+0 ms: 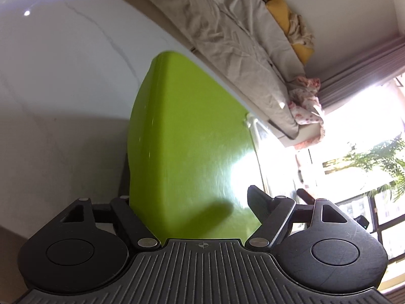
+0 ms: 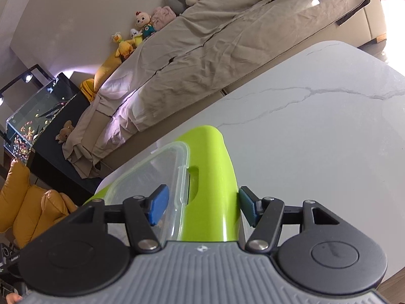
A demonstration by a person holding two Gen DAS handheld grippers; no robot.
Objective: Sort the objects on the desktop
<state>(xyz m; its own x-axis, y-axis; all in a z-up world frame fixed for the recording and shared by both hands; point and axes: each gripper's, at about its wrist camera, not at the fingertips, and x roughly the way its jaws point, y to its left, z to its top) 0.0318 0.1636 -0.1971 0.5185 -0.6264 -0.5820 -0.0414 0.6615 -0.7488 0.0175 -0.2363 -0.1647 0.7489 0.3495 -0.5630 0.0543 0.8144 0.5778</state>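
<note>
A lime-green plastic bin [image 1: 189,126] fills the middle of the left wrist view, showing one broad flat face and a rounded edge. My left gripper [image 1: 189,202] stands wide open astride it; the left finger is partly hidden behind the green edge, and the right finger casts a shadow on the face. In the right wrist view, the bin's rim [image 2: 210,152] with a handle slot runs between the fingers of my right gripper [image 2: 202,205]. A clear plastic container [image 2: 152,174] sits inside the bin. The right gripper is open, with one blue pad [image 2: 159,205] over the container and the other beside the bin's outer wall.
The bin rests on a white marble-look table [image 2: 316,139] whose far edge faces a sofa with a beige cover [image 2: 215,38] and plush toys [image 2: 141,25]. A fish tank [image 2: 33,121] and a yellow seat [image 2: 30,202] stand at the left. A bright window [image 1: 354,152] is seen on the left wrist view's right side.
</note>
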